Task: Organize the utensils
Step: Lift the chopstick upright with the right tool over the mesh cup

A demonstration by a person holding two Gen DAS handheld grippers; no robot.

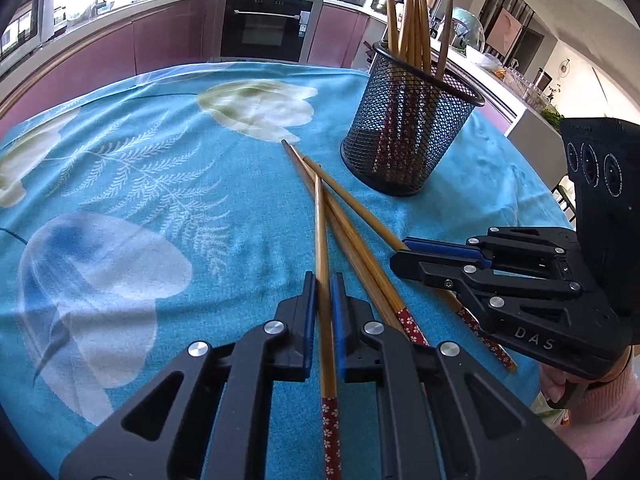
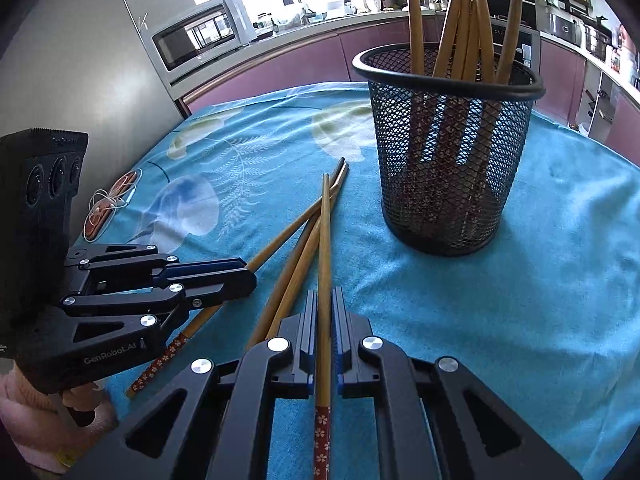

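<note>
Several bamboo chopsticks with red flowered ends lie crossed on the blue cloth. My left gripper (image 1: 323, 284) is shut on one chopstick (image 1: 320, 232) that runs straight between its fingers. My right gripper (image 2: 325, 304) is shut on another chopstick (image 2: 326, 232); it also shows in the left wrist view (image 1: 400, 258), low over the cloth. Two loose chopsticks (image 1: 360, 264) lie between the grippers. A black mesh cup (image 1: 408, 120) (image 2: 448, 152) stands upright beyond them and holds several chopsticks, tips up.
The blue flowered tablecloth (image 1: 160, 200) covers a round table. An oval item with a thin cord (image 2: 108, 208) lies near the table's left edge. Kitchen counters, an oven and a microwave stand behind.
</note>
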